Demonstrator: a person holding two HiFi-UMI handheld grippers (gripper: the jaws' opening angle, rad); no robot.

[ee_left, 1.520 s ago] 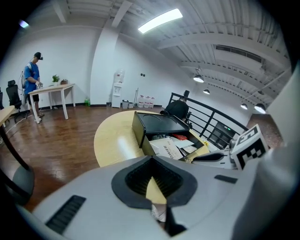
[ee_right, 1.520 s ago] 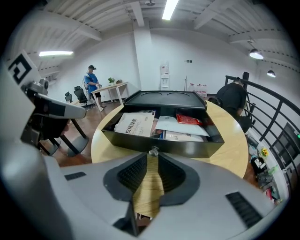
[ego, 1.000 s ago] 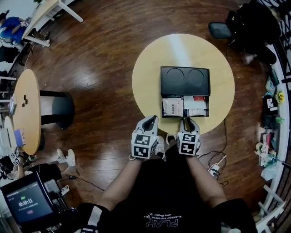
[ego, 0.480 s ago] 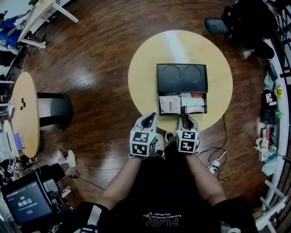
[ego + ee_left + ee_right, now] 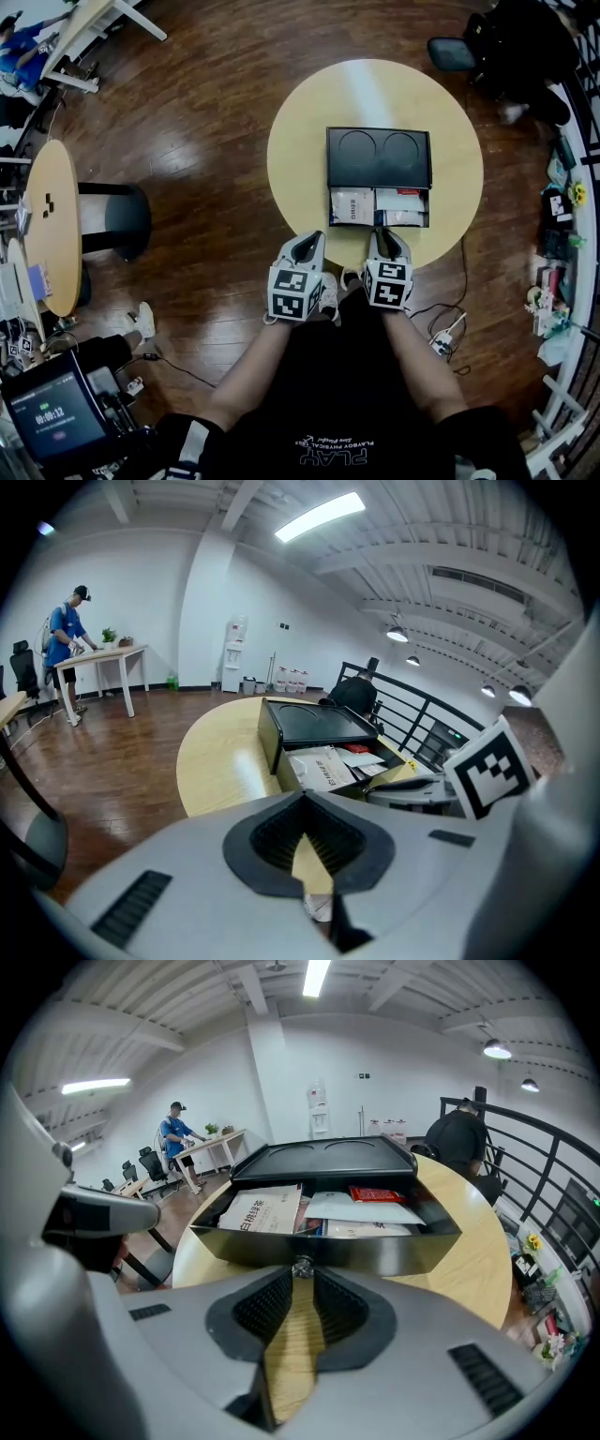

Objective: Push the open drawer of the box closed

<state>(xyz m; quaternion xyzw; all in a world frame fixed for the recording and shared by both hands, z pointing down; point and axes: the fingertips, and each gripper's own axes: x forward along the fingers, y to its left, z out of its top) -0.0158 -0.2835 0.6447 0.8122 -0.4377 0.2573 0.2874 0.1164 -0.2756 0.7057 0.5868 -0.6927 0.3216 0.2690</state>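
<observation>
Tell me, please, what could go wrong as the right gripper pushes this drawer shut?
The right gripper meets the drawer only at its small knob; the fingers could slip off it.
The box stands free on the table and the left gripper is not bracing it, so the box might slide instead.
The white booklet seems to sit high in the drawer and may catch under the box's top.

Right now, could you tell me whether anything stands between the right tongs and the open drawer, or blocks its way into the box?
Nothing visible does. The right tongs are at the knob on the drawer front; the papers lie inside it, none seen above its rim.
</observation>
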